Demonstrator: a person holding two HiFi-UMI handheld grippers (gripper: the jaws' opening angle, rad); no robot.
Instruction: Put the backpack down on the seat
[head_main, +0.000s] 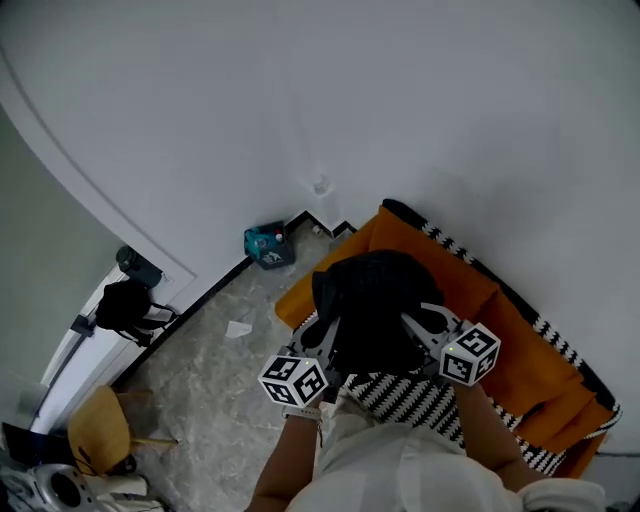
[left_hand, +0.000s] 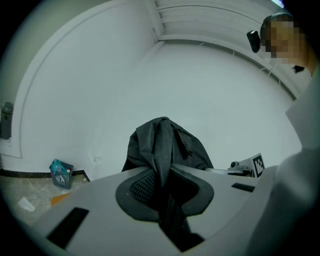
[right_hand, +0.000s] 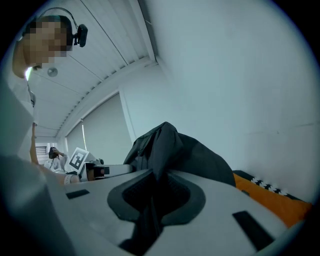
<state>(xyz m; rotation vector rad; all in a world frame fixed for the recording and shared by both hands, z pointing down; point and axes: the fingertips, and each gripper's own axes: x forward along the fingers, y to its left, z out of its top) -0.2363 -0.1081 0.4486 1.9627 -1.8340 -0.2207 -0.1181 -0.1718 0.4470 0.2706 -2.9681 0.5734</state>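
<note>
A black backpack (head_main: 372, 305) hangs between my two grippers, above the orange seat (head_main: 505, 350) with its black-and-white patterned edge. My left gripper (head_main: 322, 343) is shut on a fold of the backpack (left_hand: 162, 145) at its left side. My right gripper (head_main: 422, 335) is shut on the backpack (right_hand: 172, 150) at its right side. In both gripper views the dark fabric runs down between the jaws and fills the gap. The bag's underside is hidden, so I cannot tell whether it touches the seat.
A white wall (head_main: 300, 90) stands close behind the seat. A teal box (head_main: 269, 244) sits on the marble floor (head_main: 210, 370) at the wall corner. A black object (head_main: 128, 305) and a tan chair (head_main: 100, 428) are at the far left.
</note>
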